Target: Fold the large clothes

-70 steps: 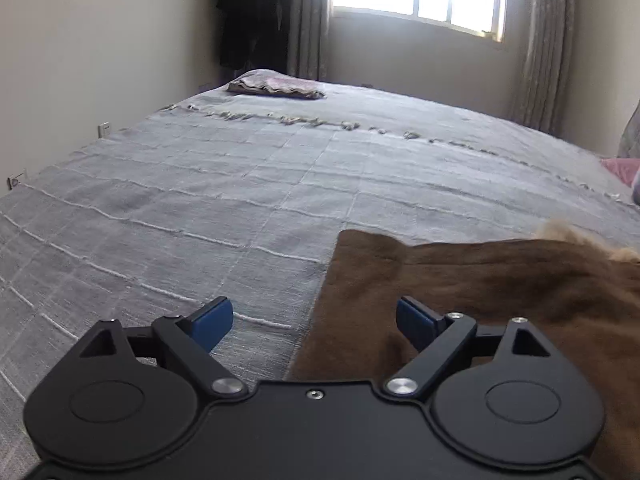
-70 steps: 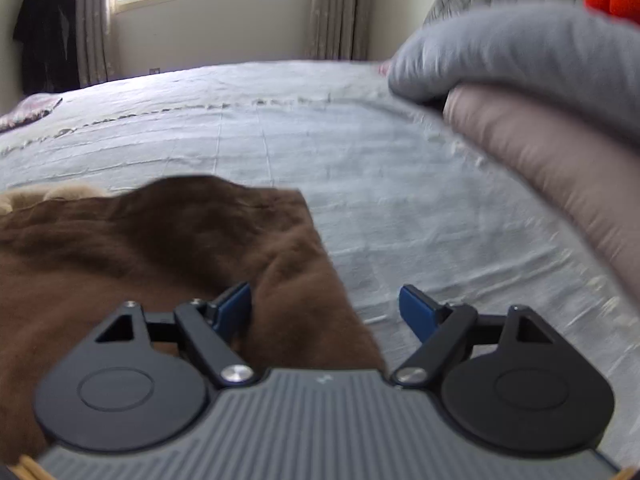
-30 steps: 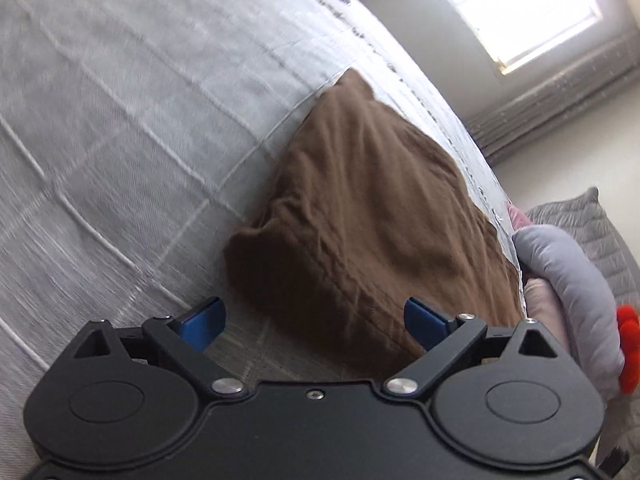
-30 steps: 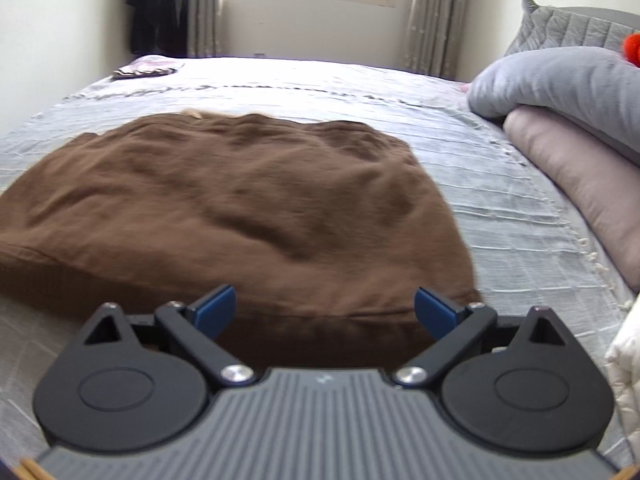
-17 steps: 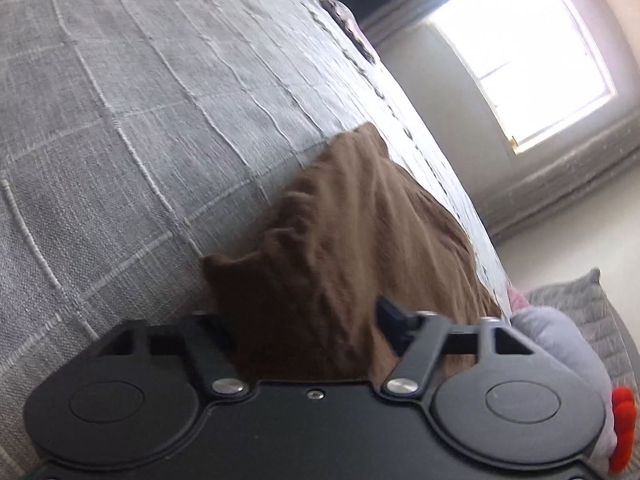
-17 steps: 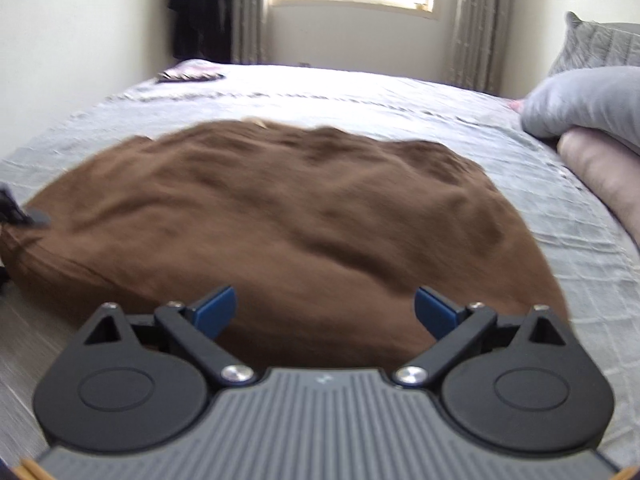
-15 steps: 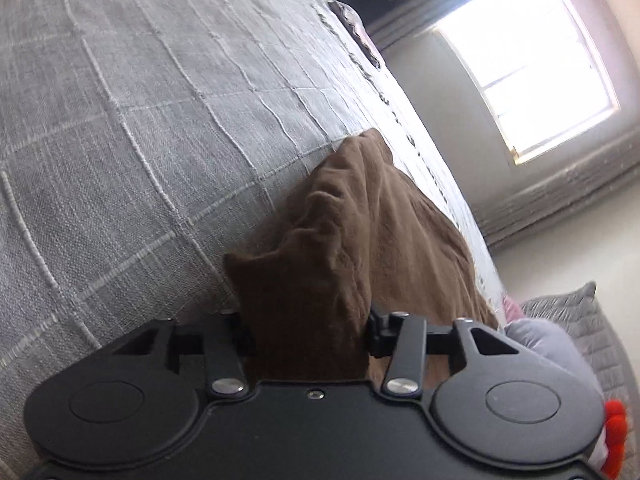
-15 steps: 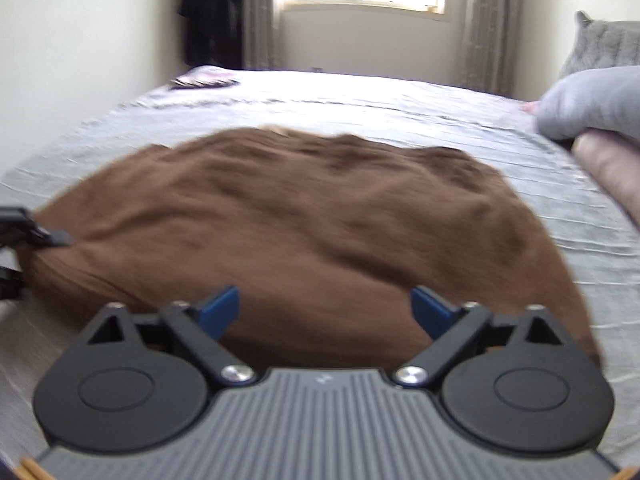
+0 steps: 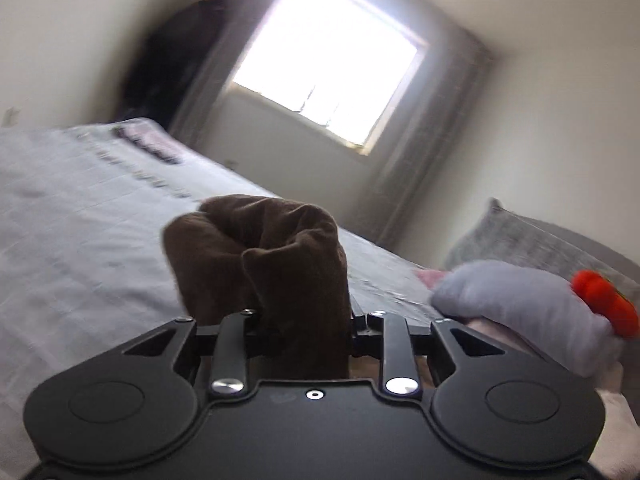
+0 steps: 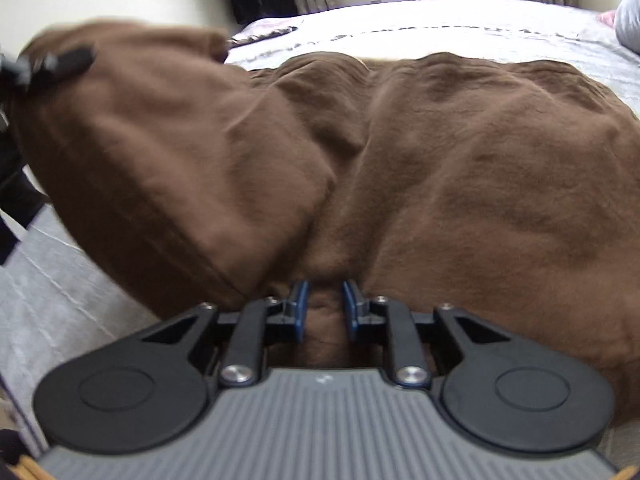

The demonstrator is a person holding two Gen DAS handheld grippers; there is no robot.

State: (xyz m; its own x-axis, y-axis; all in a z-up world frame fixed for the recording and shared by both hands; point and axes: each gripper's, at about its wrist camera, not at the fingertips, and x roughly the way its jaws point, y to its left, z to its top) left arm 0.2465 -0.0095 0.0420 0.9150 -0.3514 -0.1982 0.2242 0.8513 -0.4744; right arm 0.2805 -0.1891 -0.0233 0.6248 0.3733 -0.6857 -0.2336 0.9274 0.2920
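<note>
A large brown garment [image 10: 480,152] lies spread on the grey bedspread [image 10: 60,312]. My left gripper [image 9: 304,320] is still closing, its jaws clamped on a bunched corner of the garment [image 9: 260,264], which hides its fingertips. That corner hangs raised above the bed. The right wrist view shows the same gripper [image 10: 52,62] at the upper left, holding the lifted flap. My right gripper [image 10: 324,308] sits at the garment's near edge, pointing down. Its blue pads [image 10: 300,308] are closing on a small fold of brown cloth pinched between them.
Stacked pillows [image 9: 520,304] with a red-orange item [image 9: 600,296] lie to the right, a grey cushion [image 9: 540,240] behind them. A small folded cloth [image 9: 148,144] rests at the bed's far end. A bright window [image 9: 328,60] and dark hanging clothes [image 9: 168,60] stand beyond.
My left gripper shut on the garment's corner and lifted it off the bed, rolling level. My right gripper moved in to the near edge and its jaws came together on a fold.
</note>
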